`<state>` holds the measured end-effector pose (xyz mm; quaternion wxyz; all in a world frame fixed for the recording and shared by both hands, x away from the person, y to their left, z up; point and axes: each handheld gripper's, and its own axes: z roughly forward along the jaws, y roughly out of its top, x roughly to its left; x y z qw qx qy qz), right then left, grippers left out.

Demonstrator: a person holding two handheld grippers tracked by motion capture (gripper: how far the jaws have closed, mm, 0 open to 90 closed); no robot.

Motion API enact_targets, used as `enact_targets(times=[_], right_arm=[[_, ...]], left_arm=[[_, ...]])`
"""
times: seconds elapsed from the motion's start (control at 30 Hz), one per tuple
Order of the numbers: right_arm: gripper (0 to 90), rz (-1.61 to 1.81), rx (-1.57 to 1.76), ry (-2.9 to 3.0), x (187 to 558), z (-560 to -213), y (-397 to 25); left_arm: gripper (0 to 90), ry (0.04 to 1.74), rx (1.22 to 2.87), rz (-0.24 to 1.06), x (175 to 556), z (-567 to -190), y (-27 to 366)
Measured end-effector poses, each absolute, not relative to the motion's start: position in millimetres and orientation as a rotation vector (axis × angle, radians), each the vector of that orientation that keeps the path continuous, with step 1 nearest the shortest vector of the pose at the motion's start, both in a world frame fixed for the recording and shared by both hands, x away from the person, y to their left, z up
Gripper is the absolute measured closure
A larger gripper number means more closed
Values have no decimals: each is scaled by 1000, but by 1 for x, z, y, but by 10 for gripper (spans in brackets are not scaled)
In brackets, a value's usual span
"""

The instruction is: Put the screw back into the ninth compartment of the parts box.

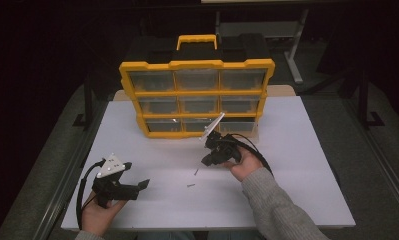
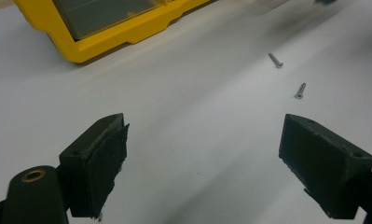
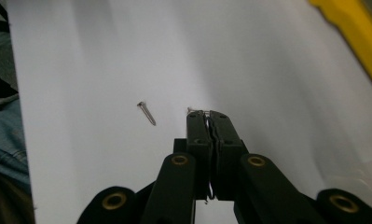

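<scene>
Right gripper [image 3: 207, 114] fingers pinch one screw [image 3: 191, 110] at its tips; second screw [image 3: 147, 113] lies leftward, axis diagonal; left gripper [image 2: 202, 158] fingers wide open.

A yellow-framed parts organizer [image 1: 197, 95] with a yellow carry handle stands upright at the back of the white table [image 1: 297, 165], its nine clear drawers facing forward in three rows. Behind the organizer, past the table's far edge, a grey metal frame [image 1: 294, 47] stands on the dark floor.
</scene>
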<state>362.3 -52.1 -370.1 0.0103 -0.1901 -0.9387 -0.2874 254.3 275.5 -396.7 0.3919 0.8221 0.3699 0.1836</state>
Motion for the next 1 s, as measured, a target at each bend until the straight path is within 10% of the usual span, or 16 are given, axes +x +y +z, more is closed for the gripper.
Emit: enact_targets(times=[1.0], right_arm=[[865, -914, -846, -2967, 414, -316, -129]], left_arm=[[147, 930, 2097, 469, 256, -397, 276]])
